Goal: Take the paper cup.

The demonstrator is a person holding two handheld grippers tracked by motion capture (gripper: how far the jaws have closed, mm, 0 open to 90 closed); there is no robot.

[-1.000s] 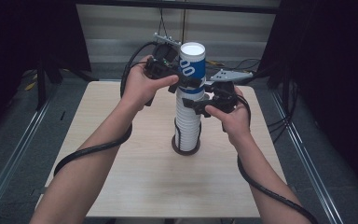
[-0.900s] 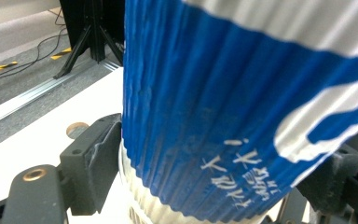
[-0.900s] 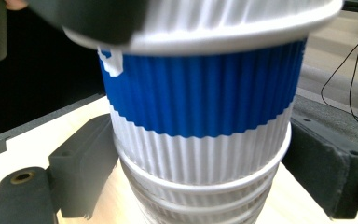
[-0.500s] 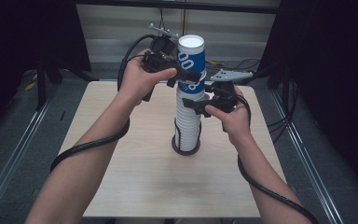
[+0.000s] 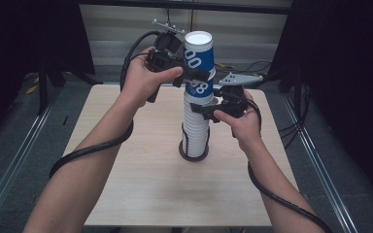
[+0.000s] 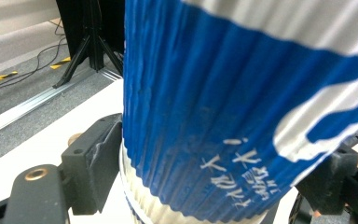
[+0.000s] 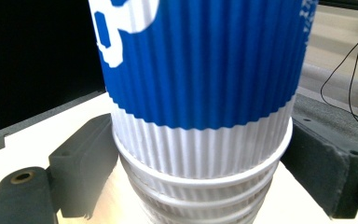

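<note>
Two grippers clamp the cup stack (image 5: 195,127) at mid-table, left gripper (image 5: 197,76) on the top blue cup (image 5: 198,56), right gripper (image 5: 212,108) below; a crooked pull could topple the stack.

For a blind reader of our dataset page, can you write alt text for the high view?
Over a light wooden table, a person's left gripper is clamped on the top blue-and-white ribbed paper cup of a tall stack of white ribbed paper cups, while the right gripper is clamped on the stack just below it.
</note>
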